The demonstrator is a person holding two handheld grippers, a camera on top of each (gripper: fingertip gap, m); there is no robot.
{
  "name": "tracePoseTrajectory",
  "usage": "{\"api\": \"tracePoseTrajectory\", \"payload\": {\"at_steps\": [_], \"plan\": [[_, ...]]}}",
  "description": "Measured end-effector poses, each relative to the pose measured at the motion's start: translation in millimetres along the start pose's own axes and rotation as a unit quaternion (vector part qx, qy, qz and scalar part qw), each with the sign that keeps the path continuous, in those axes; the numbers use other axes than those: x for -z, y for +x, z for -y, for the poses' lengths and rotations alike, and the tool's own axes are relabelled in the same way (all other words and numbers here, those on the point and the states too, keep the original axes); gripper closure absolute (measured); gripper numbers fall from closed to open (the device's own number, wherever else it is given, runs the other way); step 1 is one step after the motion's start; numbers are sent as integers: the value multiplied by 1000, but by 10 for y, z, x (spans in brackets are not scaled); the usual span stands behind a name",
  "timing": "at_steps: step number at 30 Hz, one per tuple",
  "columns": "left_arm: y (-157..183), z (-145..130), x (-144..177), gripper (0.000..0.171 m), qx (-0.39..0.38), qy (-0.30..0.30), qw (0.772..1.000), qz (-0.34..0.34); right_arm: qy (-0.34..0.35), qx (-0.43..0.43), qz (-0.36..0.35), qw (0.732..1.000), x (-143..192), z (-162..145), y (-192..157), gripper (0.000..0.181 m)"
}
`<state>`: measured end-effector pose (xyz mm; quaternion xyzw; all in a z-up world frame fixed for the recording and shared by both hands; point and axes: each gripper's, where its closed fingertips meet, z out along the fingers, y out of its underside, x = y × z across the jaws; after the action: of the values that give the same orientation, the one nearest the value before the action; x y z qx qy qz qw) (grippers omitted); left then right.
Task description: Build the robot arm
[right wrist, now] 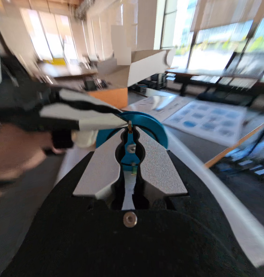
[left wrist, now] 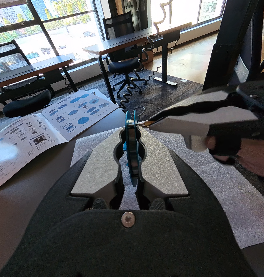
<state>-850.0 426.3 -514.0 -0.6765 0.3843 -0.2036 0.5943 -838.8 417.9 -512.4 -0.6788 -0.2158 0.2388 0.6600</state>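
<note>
Blue disc assembly [left wrist: 132, 149] clamped edge-on in left tool [left wrist: 130, 130], right tool [right wrist: 130, 129] pinching brass standoff [right wrist: 129, 127] against it

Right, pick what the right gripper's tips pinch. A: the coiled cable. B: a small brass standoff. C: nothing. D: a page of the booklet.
B: the right gripper is shut on a small brass standoff, right at the blue disc assembly clamped in the left gripper.
</note>
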Motion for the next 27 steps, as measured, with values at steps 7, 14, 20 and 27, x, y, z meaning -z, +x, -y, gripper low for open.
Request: {"api": "tracePoseTrajectory", "payload": {"at_steps": [7,14,20,27], "plan": [[26,6,-6,160,-11,-1,1000,1,54,-435,107,893,29,-1,-1,176],[13,2,-2,160,0,-2,1000,-4,20,221,-25,975,120,151,7,159],[13,5,-9,160,1,-3,1000,-3,-32,314,-52,947,-1,50,-74,177],[-8,2,-10,160,2,1,1000,4,32,-234,52,970,-26,3,-90,177]]}}
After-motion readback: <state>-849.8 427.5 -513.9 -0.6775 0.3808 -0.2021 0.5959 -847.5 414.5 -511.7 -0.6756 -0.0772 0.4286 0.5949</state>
